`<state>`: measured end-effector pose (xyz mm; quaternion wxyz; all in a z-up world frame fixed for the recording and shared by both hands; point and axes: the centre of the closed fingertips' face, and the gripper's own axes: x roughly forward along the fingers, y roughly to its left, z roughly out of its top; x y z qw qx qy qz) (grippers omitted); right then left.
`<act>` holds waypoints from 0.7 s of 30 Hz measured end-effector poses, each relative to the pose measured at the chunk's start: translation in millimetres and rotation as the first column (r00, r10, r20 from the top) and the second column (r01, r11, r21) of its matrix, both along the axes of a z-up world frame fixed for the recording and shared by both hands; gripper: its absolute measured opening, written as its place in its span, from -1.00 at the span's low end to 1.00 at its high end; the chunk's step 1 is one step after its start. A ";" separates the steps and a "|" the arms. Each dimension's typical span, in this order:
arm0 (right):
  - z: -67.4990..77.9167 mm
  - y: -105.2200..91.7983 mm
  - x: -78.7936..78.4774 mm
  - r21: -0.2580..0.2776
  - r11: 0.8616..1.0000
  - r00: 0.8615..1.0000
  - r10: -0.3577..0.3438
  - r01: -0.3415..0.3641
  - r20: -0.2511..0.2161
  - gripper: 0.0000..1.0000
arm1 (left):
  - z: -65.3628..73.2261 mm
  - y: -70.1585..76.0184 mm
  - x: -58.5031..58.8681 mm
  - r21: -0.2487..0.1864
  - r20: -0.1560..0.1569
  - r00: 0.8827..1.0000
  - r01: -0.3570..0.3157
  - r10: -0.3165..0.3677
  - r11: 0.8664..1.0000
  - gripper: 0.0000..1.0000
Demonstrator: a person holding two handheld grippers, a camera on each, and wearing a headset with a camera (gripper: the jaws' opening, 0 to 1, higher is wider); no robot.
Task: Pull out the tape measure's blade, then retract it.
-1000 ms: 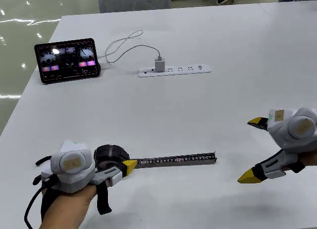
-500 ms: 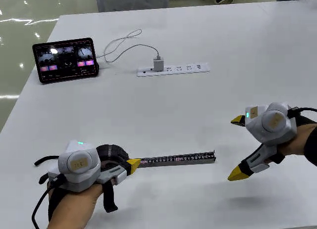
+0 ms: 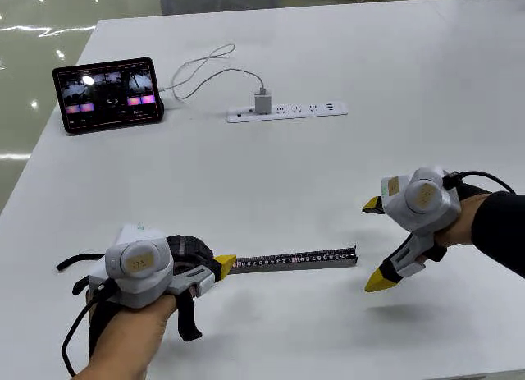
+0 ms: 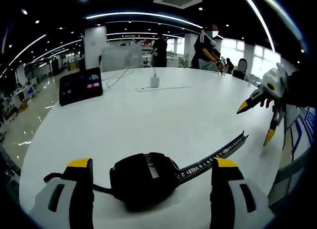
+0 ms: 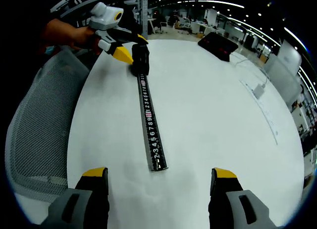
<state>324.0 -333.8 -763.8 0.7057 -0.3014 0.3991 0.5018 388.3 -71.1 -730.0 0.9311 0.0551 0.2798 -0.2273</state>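
Head view: the tape measure's case [image 3: 190, 250] is largely masked by the left gripper [image 3: 212, 257] (its far jaw hidden behind the case). Numerals on the blade [image 3: 295, 259] and the screen of the tablet [image 3: 107, 94] are too small to read. The sleeve [image 3: 502, 224] is cut off by the frame edge.

An open-plan office, perhaps a lab, is showing: strip lights [image 4: 130, 14] are glowing overhead, people [image 4: 207, 45] are standing beyond the white table [image 3: 344, 183], and a mesh chair [image 5: 42, 115] is sitting alongside.

Tape measure [image 3: 187, 250] left on table [image 3: 328, 175], blade [image 3: 291, 259] extending right, tablet [image 3: 107, 94] behind
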 end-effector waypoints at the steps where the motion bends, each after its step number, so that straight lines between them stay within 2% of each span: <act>1: -0.5 1.0 -0.3 0.002 1.000 1.000 0.004 -0.004 -0.008 0.60 | -0.7 0.0 -0.2 0.003 0.000 1.000 0.001 -0.001 1.000 0.94; 7: -7.5 3.9 -1.9 -0.019 0.999 0.999 0.042 -0.042 -0.027 0.29 | -5.1 -0.3 -1.9 0.001 -0.009 1.000 0.003 -0.003 1.000 0.95; 9: -12.0 1.8 -2.5 -0.044 0.996 0.997 0.074 -0.075 -0.025 0.17 | -4.9 0.0 -2.3 -0.002 -0.011 1.000 0.002 -0.002 1.000 0.95; 11: -15.3 0.9 -2.7 -0.050 0.996 0.997 0.072 -0.074 -0.037 0.06 | -4.5 1.6 -2.0 -0.007 -0.011 1.000 -0.003 0.003 1.000 0.95; 16: -20.9 0.8 -3.0 -0.069 0.993 0.995 0.087 -0.091 -0.051 -0.01 | -3.1 4.3 -0.4 -0.016 -0.006 1.000 -0.011 0.011 1.000 0.92; 21: -21.2 6.6 -0.7 -0.063 0.992 0.993 0.107 -0.110 -0.049 -0.10 | -3.4 4.6 -0.3 -0.016 -0.007 1.000 -0.011 0.010 1.000 0.94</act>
